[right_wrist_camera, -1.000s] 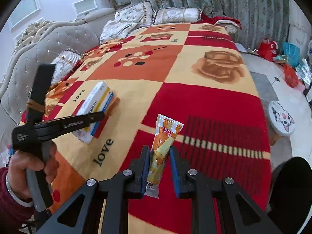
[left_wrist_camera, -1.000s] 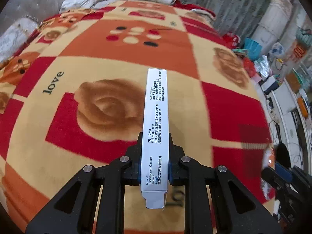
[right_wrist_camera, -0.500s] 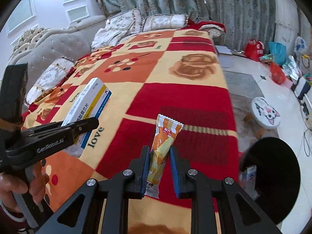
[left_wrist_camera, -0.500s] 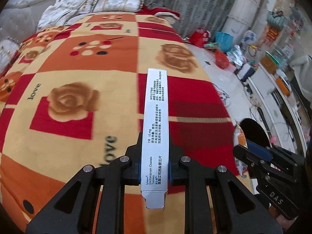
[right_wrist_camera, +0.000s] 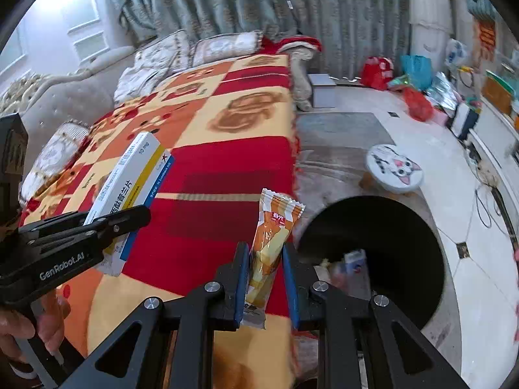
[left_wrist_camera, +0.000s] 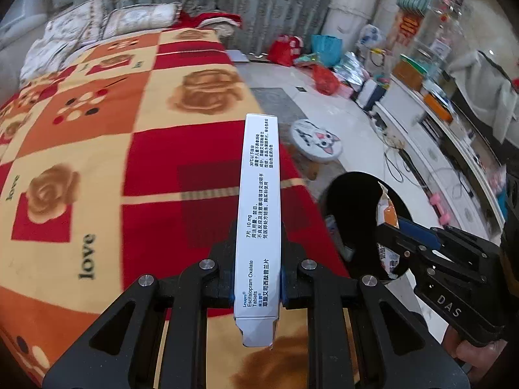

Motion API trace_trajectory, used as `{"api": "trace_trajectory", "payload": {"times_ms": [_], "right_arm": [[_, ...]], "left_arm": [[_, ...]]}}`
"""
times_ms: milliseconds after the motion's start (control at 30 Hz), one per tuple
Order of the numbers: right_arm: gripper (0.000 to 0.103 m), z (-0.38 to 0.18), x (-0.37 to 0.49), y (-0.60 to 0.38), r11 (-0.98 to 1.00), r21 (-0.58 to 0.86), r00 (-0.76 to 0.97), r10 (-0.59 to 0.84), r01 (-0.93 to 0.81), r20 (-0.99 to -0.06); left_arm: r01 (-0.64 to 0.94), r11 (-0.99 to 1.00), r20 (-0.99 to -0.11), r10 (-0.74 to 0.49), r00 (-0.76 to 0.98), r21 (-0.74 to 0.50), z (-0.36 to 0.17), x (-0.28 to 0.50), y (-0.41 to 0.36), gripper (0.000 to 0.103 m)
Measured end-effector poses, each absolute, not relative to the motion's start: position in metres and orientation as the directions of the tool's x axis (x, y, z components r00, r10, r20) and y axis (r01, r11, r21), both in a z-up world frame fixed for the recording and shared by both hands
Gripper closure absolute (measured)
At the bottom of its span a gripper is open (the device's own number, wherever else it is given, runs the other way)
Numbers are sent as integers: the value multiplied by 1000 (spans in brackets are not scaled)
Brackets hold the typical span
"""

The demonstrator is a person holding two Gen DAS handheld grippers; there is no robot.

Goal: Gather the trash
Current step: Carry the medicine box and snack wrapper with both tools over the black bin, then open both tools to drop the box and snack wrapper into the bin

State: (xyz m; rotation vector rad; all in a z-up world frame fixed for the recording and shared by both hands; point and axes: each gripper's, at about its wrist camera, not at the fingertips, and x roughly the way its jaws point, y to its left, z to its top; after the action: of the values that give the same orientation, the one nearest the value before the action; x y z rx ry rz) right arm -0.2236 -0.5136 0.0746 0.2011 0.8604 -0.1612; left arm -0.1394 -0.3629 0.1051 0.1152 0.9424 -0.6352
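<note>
Left wrist view: the left gripper [left_wrist_camera: 258,287] is clamped on a white box [left_wrist_camera: 259,214], a tablet carton held by its near end with its long axis running straight up the frame along the fingers. Behind it lies the blanket [left_wrist_camera: 97,149] of the bed, filling the left half. To the right of the box, low in the frame, sits the black bin [left_wrist_camera: 343,194] on the pale floor beside the bed edge, and the right gripper [left_wrist_camera: 389,227] already reaches over its mouth from the lower right with an orange wrapper [left_wrist_camera: 386,207] in its grasp.

Right wrist view: the right gripper [right_wrist_camera: 266,278] is clenched on the wrapper [right_wrist_camera: 272,243], a snack packet standing upright between the jaws. The bin [right_wrist_camera: 405,243] opens just right of the jaws, in the lower right of the frame, with some litter showing at its bottom. The left gripper [right_wrist_camera: 129,220] with the box [right_wrist_camera: 133,181] is at the left edge, over the blanket [right_wrist_camera: 227,162], held by a hand [right_wrist_camera: 42,317].

The right hand is the nearer one: its wrapper hangs at the bin's rim, so it likely needs only a short move rightward before letting go. The box lies further left, over the bed, and its length would have to tip end-down into the opening.
</note>
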Motion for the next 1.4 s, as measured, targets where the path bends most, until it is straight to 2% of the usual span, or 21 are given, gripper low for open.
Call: {"api": "trace_trajectory", "payload": {"times_ms": [667, 1133, 1267, 1400], "right_arm": [[83, 67, -261, -582, 920, 143, 628, -129, 365, -768], [83, 54, -275, -612, 886, 212, 614, -99, 413, -783], [83, 51, -275, -614, 883, 179, 590, -127, 433, -797], [73, 49, -278, -619, 877, 173, 580, -138, 448, -803]], "left_arm": [[648, 743, -803, -485, 347, -168, 94, -162, -447, 87], [659, 729, -820, -484, 307, -184, 78, -164, -473, 87], [666, 721, -822, -490, 291, -194, 74, -164, -479, 87], [672, 712, -821, -498, 279, -203, 71, -164, -484, 87]]}}
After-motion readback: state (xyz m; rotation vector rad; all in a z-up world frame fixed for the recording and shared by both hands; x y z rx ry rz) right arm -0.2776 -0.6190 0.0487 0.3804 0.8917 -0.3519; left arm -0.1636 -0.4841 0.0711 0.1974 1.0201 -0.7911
